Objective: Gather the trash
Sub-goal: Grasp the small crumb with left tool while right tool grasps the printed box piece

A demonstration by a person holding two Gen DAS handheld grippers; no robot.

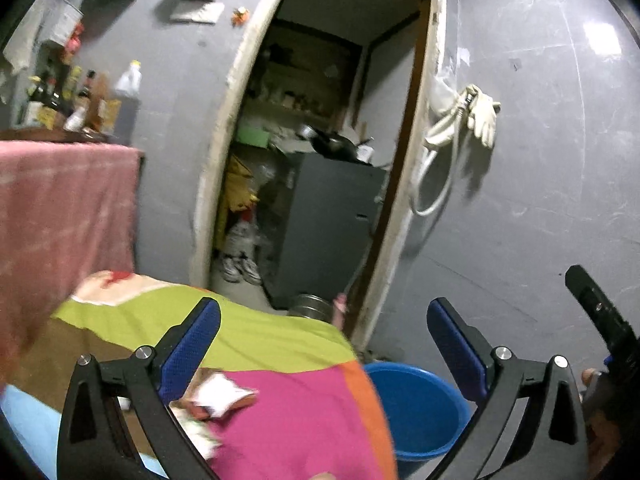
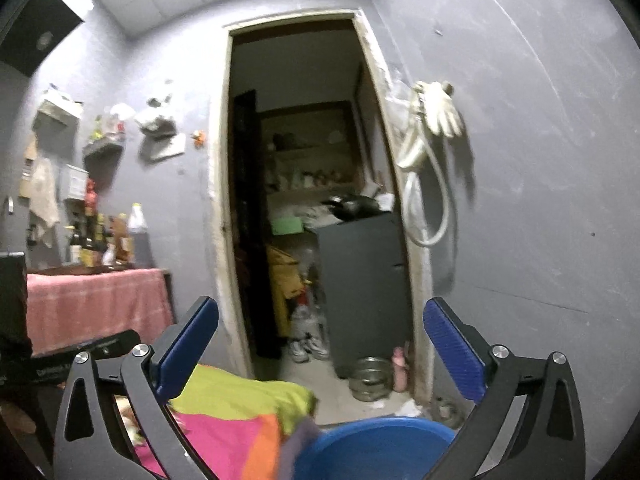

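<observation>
Both the left hand-held gripper (image 1: 324, 344) and right hand-held gripper (image 2: 320, 344) gape released and empty, so we should dip back to the wrappers (image 1: 218, 396) on the near bedspread (image 1: 280, 344), left of the blue tub (image 1: 420, 408), pinching each squarely.

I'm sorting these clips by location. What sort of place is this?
Likely a small, lived-in home: a bed with a patchwork bedsheet beside a doorway into a cluttered storeroom or kitchen, with sauce bottles on a cloth-covered table.
</observation>
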